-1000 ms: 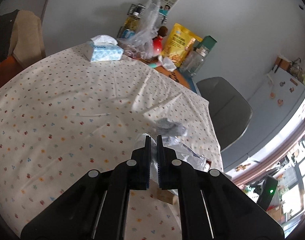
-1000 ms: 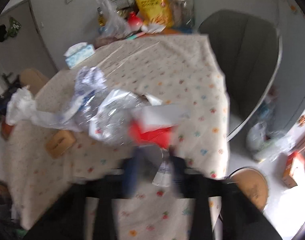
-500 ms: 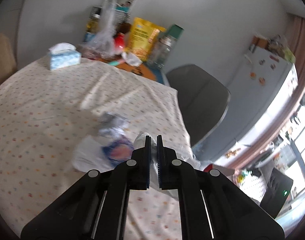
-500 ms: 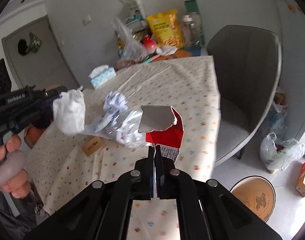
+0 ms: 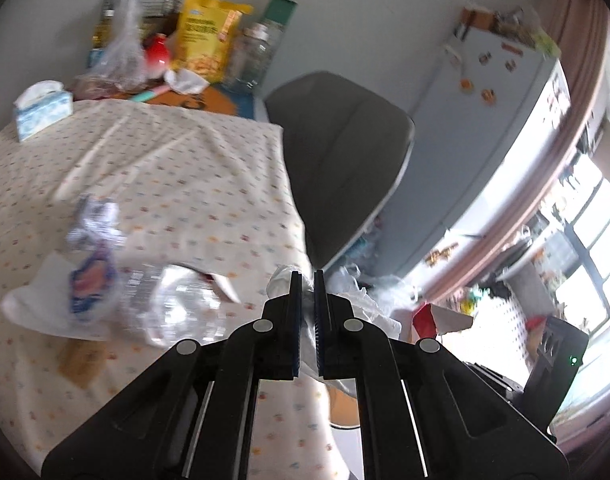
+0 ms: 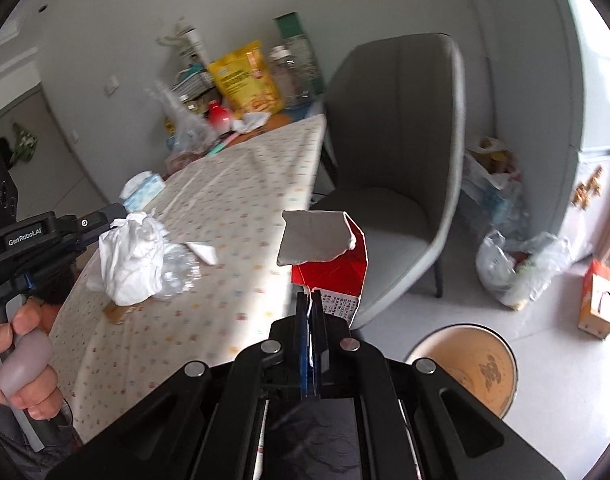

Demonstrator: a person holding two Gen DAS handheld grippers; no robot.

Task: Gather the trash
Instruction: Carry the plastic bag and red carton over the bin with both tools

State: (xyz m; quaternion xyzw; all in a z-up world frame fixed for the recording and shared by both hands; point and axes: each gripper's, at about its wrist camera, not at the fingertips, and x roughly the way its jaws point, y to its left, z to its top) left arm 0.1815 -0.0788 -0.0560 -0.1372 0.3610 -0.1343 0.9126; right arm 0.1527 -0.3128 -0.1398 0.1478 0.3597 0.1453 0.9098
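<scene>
My left gripper [image 5: 307,280] is shut on a crumpled white tissue [image 5: 365,304], held near the table's right edge. The right wrist view shows that same left gripper [image 6: 119,221] with the tissue [image 6: 131,260] hanging from it. My right gripper [image 6: 310,300] is shut on a torn red and silver carton [image 6: 329,268], held in the air between the table and the grey chair [image 6: 397,152]. On the tablecloth [image 5: 185,168] lie a crushed clear plastic bottle [image 5: 177,304], a white napkin with a blue wrapper [image 5: 89,280] and a crumpled foil piece [image 5: 95,220].
A round brown bin [image 6: 469,364] stands on the floor below right. Filled plastic bags [image 6: 521,268] and an orange box [image 6: 597,304] sit beside the fridge [image 5: 505,112]. A tissue box [image 5: 43,114], a yellow bag [image 5: 209,36] and jars crowd the table's far end. A person's hand [image 6: 21,360] grips the left handle.
Both grippers have swung right, from over the table towards its edge and the chair. The tissue and the carton went with them. The bin has come further into the right wrist view.
</scene>
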